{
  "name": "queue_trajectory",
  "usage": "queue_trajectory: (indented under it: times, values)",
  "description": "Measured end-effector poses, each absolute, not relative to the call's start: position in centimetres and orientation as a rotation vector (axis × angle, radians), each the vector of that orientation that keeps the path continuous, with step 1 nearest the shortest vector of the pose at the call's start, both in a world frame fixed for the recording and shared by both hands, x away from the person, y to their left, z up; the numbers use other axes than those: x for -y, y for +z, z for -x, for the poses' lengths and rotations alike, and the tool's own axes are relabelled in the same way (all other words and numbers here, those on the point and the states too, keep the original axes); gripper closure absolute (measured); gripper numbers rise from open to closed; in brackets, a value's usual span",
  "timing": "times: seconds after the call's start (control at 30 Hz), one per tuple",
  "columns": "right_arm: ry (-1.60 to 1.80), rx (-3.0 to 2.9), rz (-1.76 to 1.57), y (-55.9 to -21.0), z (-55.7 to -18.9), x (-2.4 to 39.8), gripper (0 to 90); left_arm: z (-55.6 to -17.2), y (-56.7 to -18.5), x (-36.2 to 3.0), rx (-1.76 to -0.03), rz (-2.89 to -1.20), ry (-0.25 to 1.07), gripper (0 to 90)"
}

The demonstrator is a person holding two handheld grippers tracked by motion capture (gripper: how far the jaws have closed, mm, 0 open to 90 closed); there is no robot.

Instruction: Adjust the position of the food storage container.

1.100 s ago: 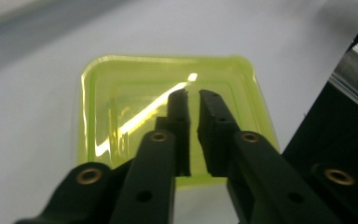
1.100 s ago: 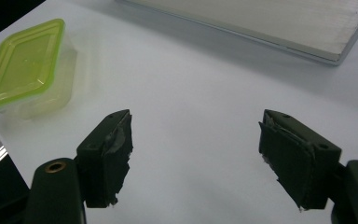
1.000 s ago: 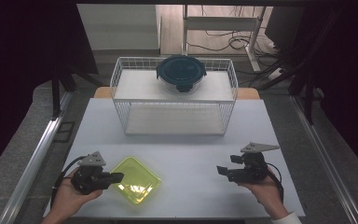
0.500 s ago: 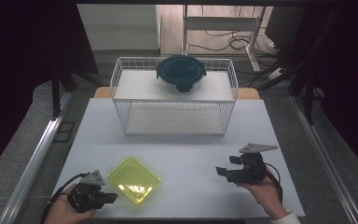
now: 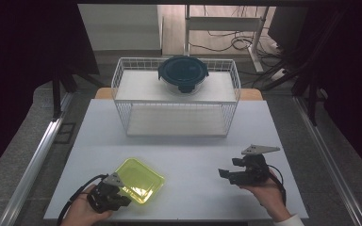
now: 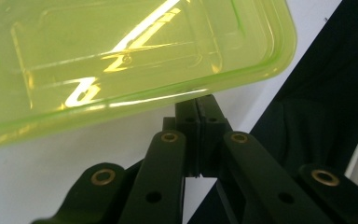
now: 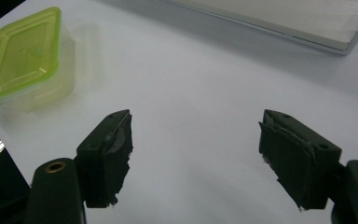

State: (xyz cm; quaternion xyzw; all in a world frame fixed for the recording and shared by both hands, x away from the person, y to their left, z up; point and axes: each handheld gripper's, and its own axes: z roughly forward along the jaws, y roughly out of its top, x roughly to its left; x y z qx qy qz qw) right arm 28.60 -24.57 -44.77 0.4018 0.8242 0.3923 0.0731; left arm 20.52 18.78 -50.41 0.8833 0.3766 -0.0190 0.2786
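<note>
Desk from the high view first: the yellow-green container point(image 5: 139, 179) sits near the front left corner of the desk point(image 5: 188, 155), and the left tool point(image 5: 115, 195) is right at its near edge. The right tool point(image 5: 230, 172) hovers toward the front right, well apart from it. A wire basket point(image 5: 122, 92) stands at the back edge with a dark-lidded round bowl point(image 5: 183, 74) on its upper shelf.

Left tool view: jaws pressed fully together, nothing between them, tips just under the container's point(image 6: 121, 60) rim. I can't tell if they touch it.

Right tool view: jaws spread wide and empty over bare desk, container point(image 7: 21, 60) off in the far left corner.

My take: if the plan is lifting that box, closed jaws won't do. I'd open the left tool, get one jaw over the rim and one under, then squeeze gently since thin plastic flexes and slides.
</note>
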Motion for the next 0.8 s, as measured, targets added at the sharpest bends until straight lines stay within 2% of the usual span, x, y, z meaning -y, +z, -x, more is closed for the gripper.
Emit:
queue_trajectory:
  times: [0.8]
  values:
    - [1.177,-2.497,-1.209,-45.1,-28.6,24.4,25.3,-22.9,-50.5,-14.1,-0.985,-2.333,-0.038,89.1]
